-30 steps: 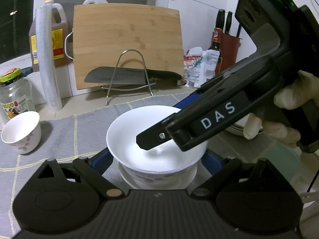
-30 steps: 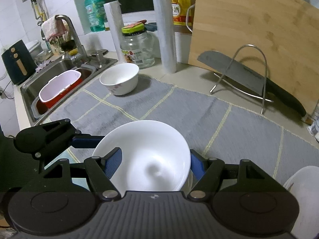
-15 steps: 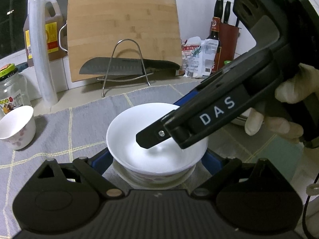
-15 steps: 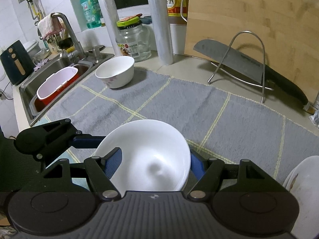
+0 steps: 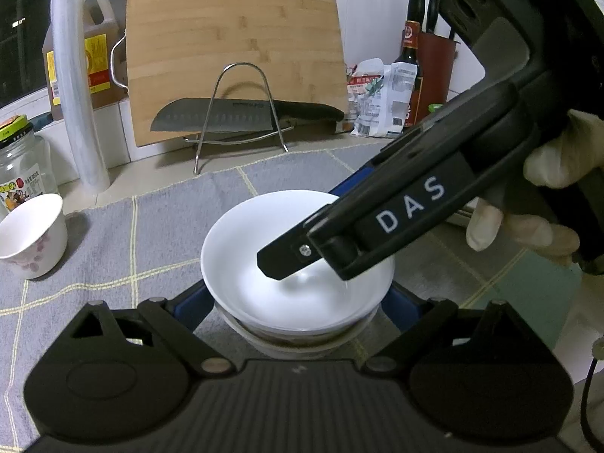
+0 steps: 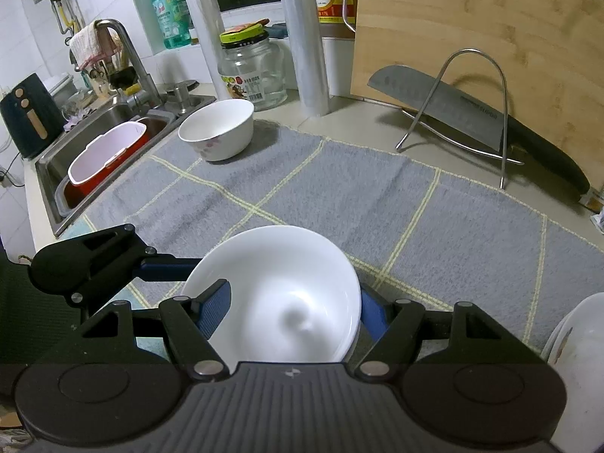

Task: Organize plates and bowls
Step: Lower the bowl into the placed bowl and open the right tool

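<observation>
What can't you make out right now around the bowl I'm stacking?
- Lower bowl: the left wrist view shows only a sliver under the upper bowl; the right wrist view hides it entirely.
- Whether the left gripper touches the lower bowl: the upper bowl's rim covers the contact.
- Whether the upper bowl is fully seated: its rim hides the gap.
- White dishes, right wrist view: cut off by the right edge; count unclear.

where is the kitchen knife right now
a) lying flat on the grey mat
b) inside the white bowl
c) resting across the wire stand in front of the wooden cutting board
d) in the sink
c: the kitchen knife lies across the wire stand, right in front of the upright wooden cutting board, behind the grey mat.
</observation>
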`<state>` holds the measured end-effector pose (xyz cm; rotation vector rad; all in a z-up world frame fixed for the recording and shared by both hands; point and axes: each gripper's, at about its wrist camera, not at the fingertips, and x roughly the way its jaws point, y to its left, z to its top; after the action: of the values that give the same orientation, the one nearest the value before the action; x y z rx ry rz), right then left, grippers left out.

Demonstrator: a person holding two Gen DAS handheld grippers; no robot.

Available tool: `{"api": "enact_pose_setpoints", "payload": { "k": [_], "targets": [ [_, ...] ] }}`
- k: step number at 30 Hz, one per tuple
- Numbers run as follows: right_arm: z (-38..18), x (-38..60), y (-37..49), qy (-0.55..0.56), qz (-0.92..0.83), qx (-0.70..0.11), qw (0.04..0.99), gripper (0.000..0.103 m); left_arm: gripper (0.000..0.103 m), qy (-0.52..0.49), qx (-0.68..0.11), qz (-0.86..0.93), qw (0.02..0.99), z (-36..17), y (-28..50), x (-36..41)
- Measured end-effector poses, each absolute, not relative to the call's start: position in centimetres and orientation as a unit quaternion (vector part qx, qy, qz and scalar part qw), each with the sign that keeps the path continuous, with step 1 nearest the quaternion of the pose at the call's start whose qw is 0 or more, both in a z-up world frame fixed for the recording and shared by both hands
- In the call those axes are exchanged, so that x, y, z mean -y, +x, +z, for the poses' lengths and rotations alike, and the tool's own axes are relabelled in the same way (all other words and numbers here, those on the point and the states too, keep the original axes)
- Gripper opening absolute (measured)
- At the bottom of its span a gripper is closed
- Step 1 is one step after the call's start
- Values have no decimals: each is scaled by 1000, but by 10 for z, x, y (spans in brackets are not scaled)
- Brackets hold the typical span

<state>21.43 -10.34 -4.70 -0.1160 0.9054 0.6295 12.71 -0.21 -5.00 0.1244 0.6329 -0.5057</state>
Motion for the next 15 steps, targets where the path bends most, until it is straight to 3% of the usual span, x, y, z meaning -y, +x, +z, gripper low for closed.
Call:
{"api": "enact_pose_setpoints", "payload": {
  "k": [15],
  "targets": [
    [-51,103,217,-55,298,-435,848,77,96,70,-311,-244,916,-53,130,5]
  ]
}}
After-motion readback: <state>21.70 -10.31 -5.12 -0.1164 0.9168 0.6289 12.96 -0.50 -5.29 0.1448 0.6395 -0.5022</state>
